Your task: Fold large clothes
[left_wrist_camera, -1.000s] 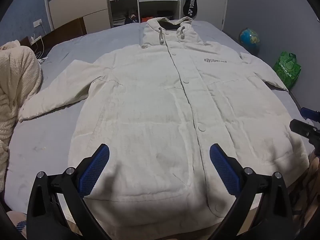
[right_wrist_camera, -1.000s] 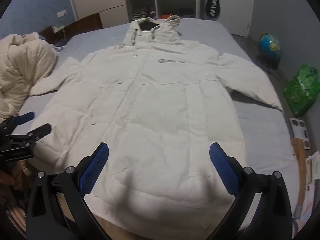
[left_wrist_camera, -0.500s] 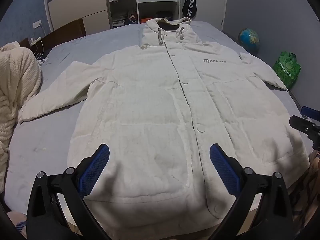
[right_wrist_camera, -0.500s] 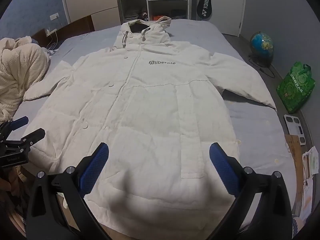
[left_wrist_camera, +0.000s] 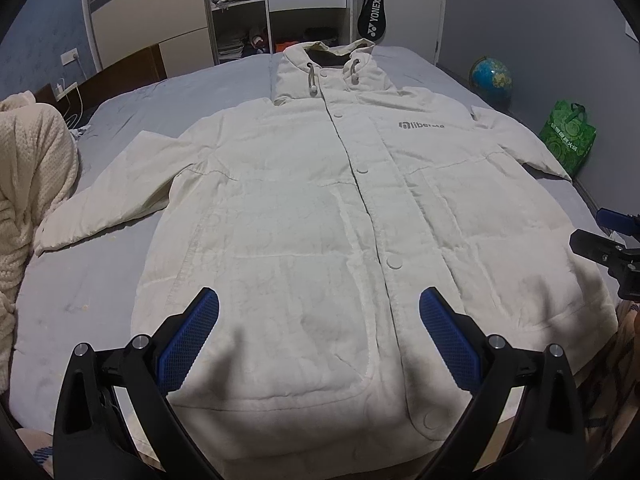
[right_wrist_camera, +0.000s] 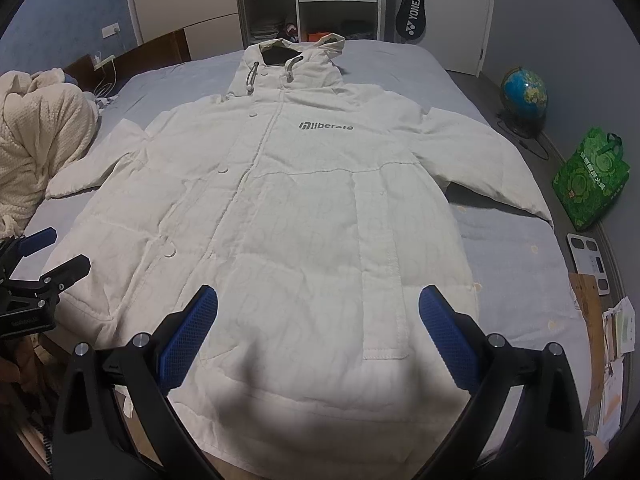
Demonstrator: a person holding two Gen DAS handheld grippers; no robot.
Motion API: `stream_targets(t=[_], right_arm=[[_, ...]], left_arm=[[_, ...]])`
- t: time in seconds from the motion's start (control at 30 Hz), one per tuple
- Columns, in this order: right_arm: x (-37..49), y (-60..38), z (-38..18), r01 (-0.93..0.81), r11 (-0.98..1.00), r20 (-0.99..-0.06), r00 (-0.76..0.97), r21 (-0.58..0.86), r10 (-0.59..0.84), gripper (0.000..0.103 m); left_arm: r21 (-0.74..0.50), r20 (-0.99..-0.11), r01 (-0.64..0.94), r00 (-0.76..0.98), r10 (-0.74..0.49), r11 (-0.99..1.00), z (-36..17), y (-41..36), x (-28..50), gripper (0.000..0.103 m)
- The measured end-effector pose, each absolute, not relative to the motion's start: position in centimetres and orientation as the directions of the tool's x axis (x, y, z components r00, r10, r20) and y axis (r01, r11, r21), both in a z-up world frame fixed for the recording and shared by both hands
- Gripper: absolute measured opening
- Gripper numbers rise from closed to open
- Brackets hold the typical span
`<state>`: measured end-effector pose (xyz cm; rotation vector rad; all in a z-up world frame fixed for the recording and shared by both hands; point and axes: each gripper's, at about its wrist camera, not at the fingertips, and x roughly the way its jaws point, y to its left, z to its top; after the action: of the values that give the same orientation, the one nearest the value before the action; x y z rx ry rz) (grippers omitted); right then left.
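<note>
A: How are the grippers?
B: The left gripper (left_wrist_camera: 319,312) and right gripper (right_wrist_camera: 318,310) both have fingers wide apart, holding nothing.
A: And the coat?
B: The white coat (left_wrist_camera: 304,216) lies flat just ahead, on the grey bed (left_wrist_camera: 80,300).

I see a long, off-white padded hooded coat (left_wrist_camera: 304,216) spread flat, front up, on the grey bed, snapped shut, sleeves splayed outward, hood at the far end, hem nearest me.
</note>
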<state>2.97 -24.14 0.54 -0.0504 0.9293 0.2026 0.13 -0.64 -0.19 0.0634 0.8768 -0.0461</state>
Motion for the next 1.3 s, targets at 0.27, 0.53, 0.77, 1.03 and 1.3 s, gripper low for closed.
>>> stream_targets(t=[0.27,0.53,0.77,1.03,1.3], right_arm=[[2.9,-24.13,0.64,-0.198,0.979,-0.794,0.587,0.045,0.155,0.097],[2.84,-24.21,0.69,-0.195,0.98,-0.79,0.593,0.046,0.155,0.097],[2.99,-24.14,0.54,-0.199,0.979,-0.793,0.588,0.048,0.159,0.097],[3.11,-24.25,0.41,-0.199,0.978,-0.794,0.584,0.062,0.169,0.097],[3.12,-24.14,0.27,-0.196,0.979,-0.796,0.582,0.062,0.167,0.097]], left_arm=[[0.037,-0.77,0.069,0.638,-0.015,0.997,-0.23,-0.68,0.17,0.097],[0.039,-0.771,0.072,0.637,-0.016,0.997,-0.31,-0.92,0.23,0.097],[0.042,-0.774,0.082,0.633,-0.019,0.996,-0.39,-1.22,0.44,0.097],[0.036,-0.773,0.076,0.633,-0.021,0.996,-0.47,-1.09,0.59,0.097],[0.038,-0.774,0.079,0.633,-0.021,0.996,-0.55,-0.94,0.55,0.097]])
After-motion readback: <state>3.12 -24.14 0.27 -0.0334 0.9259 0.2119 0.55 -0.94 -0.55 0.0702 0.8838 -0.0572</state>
